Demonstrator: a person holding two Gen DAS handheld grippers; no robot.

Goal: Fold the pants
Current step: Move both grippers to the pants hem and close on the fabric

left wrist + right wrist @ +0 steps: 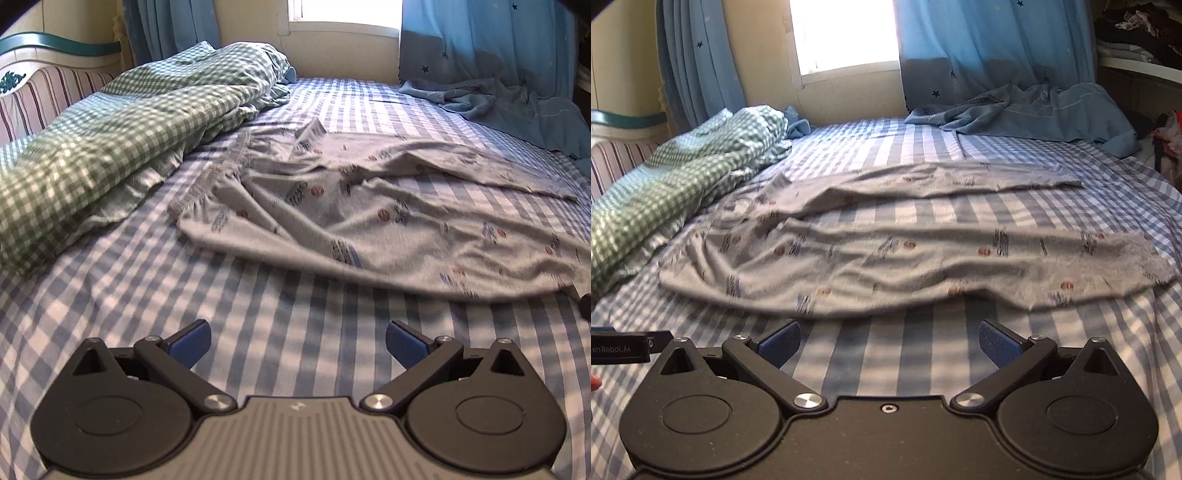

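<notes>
Left gripper (298,345): jaws spread wide, nothing between the blue pads (192,345); it hovers over bare sheet on the near side of the pants, short of their hem line.
Right gripper (889,345): also spread and empty, blue pads (995,345) parted; it sits just short of the pants' near edge, closer to the cloth than the left one appears to be.
Pyjama pants (886,254): grey, printed with small balls and stripes, lying flat but rumpled on the bed, directly ahead of both grippers.
Long axis: runs across both views, side to side, not away from the grippers.
Waistband (218,170): the gathered elastic end, at the pants' left end.
Leg cuffs: near leg ends at the pants' right end (1145,258); the far leg (1015,177) lies beyond it, with a wedge of sheet showing between the two.
Nearer arm: left faces the waist half, right faces the leg half, judging by each view.
Coming move, as a judgement: likely a grip on the near long edge, to carry the near leg over the far one.
Checked bedsheet (871,369): blue and white, under the pants.
Green gingham duvet (110,129): bunched just left of the waistband, touching or nearly so.
Blue cloth (1034,110): crumpled well beyond the pants, under the curtain (979,48).
</notes>
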